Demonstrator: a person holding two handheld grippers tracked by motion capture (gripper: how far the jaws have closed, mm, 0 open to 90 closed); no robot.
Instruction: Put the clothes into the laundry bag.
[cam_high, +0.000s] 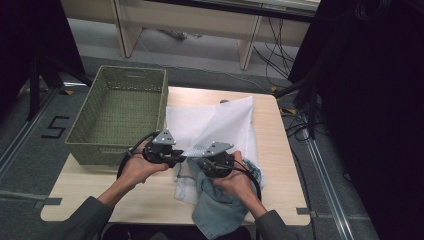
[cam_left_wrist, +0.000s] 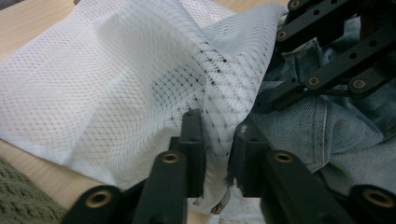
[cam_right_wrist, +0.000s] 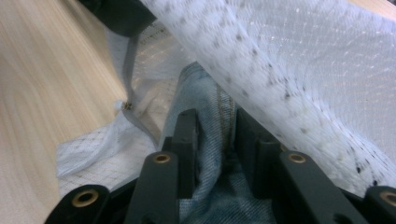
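A white mesh laundry bag (cam_high: 215, 125) lies spread on the wooden table (cam_high: 150, 192), its near edge lifted. My left gripper (cam_high: 179, 160) is shut on that raised mesh edge (cam_left_wrist: 215, 135) beside the zipper pull. A blue denim garment (cam_high: 217, 210) trails from the bag's mouth over the table's near edge. My right gripper (cam_high: 200, 163) is shut on a fold of the denim (cam_right_wrist: 215, 130), under the lifted mesh (cam_right_wrist: 299, 70). In the left gripper view the right gripper's black links (cam_left_wrist: 327, 51) sit just above the denim (cam_left_wrist: 327, 130). The two grippers nearly touch.
A green woven basket (cam_high: 120, 112) stands empty on the table's left side, right beside the bag. The zipper pull (cam_right_wrist: 126, 106) hangs at the bag's opening. Black stands and cables crowd the floor at both sides.
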